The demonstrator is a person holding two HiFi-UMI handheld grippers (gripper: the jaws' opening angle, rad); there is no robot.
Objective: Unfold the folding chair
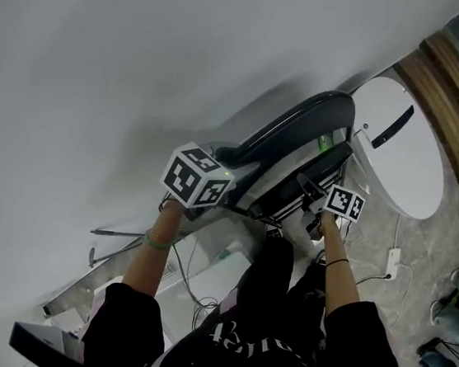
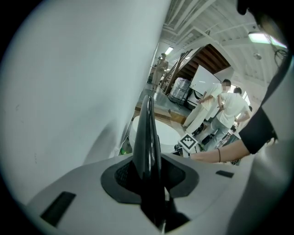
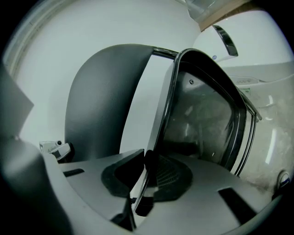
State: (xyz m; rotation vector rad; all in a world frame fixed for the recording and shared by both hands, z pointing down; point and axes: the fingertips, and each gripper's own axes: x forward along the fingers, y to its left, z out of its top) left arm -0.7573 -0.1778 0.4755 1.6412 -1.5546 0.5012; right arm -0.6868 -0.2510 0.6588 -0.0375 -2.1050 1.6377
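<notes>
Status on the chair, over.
Left gripper shut on folding chair's dark panel, right gripper on its frame tube. Chair not fully open. White round table close beside.

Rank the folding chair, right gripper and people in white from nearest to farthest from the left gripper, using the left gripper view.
1. Folding chair: centre, clamped in the jaws.
2. Right gripper: right of centre, beyond.
3. People in white: upper right, farthest back.

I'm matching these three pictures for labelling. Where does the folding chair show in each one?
Head view: the folding chair is at centre, slanting up to the right.
Left gripper view: edge-on, a thin dark blade rising from between the jaws, mid-picture.
Right gripper view: it fills the middle, dark back left, framed panel right.
Shared landmark: the white round top behind the chair.
</notes>
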